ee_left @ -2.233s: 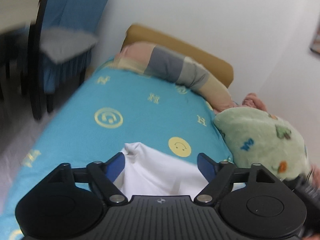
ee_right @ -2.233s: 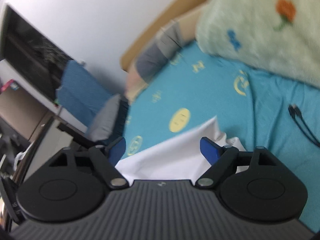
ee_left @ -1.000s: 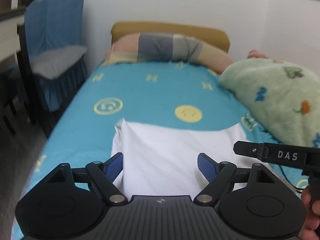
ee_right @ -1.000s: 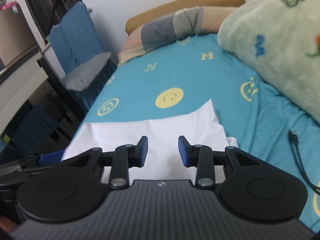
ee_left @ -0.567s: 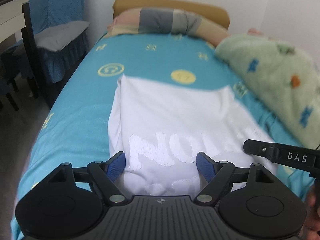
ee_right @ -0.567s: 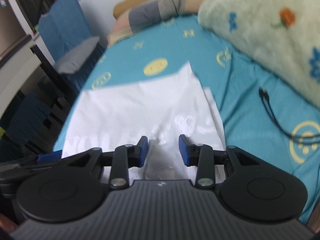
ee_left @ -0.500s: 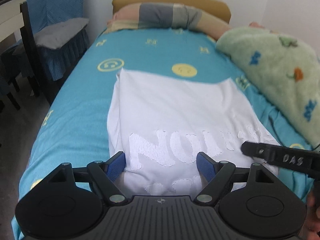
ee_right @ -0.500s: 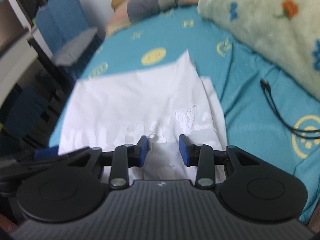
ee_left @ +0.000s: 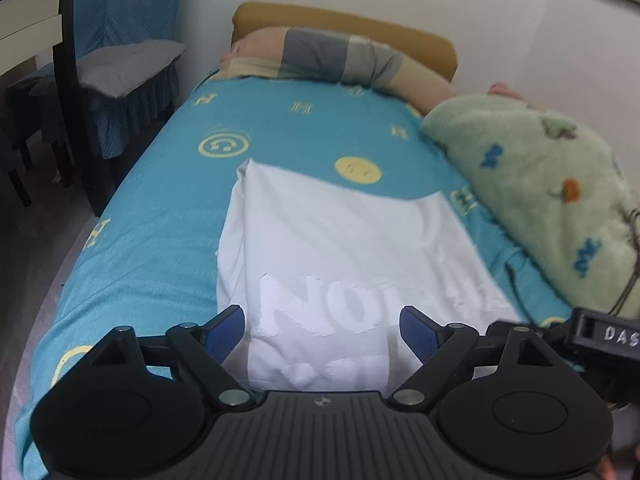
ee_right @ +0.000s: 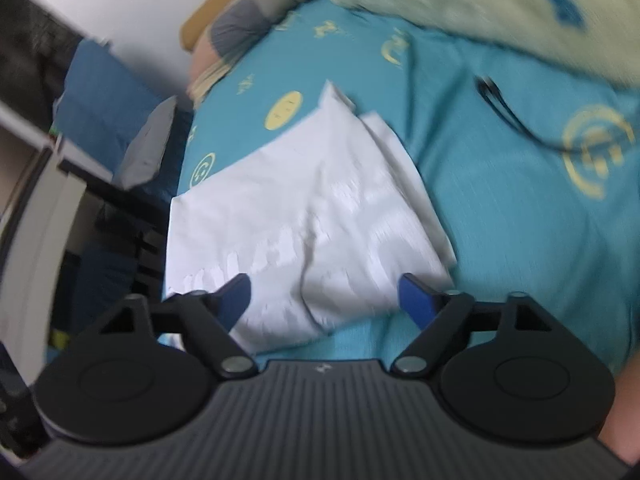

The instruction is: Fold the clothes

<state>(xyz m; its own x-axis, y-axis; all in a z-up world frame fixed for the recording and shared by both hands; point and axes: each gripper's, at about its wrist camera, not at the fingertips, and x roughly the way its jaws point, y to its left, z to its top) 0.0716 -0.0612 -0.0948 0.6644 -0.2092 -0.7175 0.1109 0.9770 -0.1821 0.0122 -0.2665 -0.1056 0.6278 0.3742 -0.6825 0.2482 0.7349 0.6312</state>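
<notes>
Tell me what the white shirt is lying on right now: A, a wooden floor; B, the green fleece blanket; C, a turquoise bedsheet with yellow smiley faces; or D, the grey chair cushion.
C: the white shirt lies spread flat on the turquoise bedsheet, whose yellow smiley faces show just beyond its far edge.

Both tools opening, empty
</notes>
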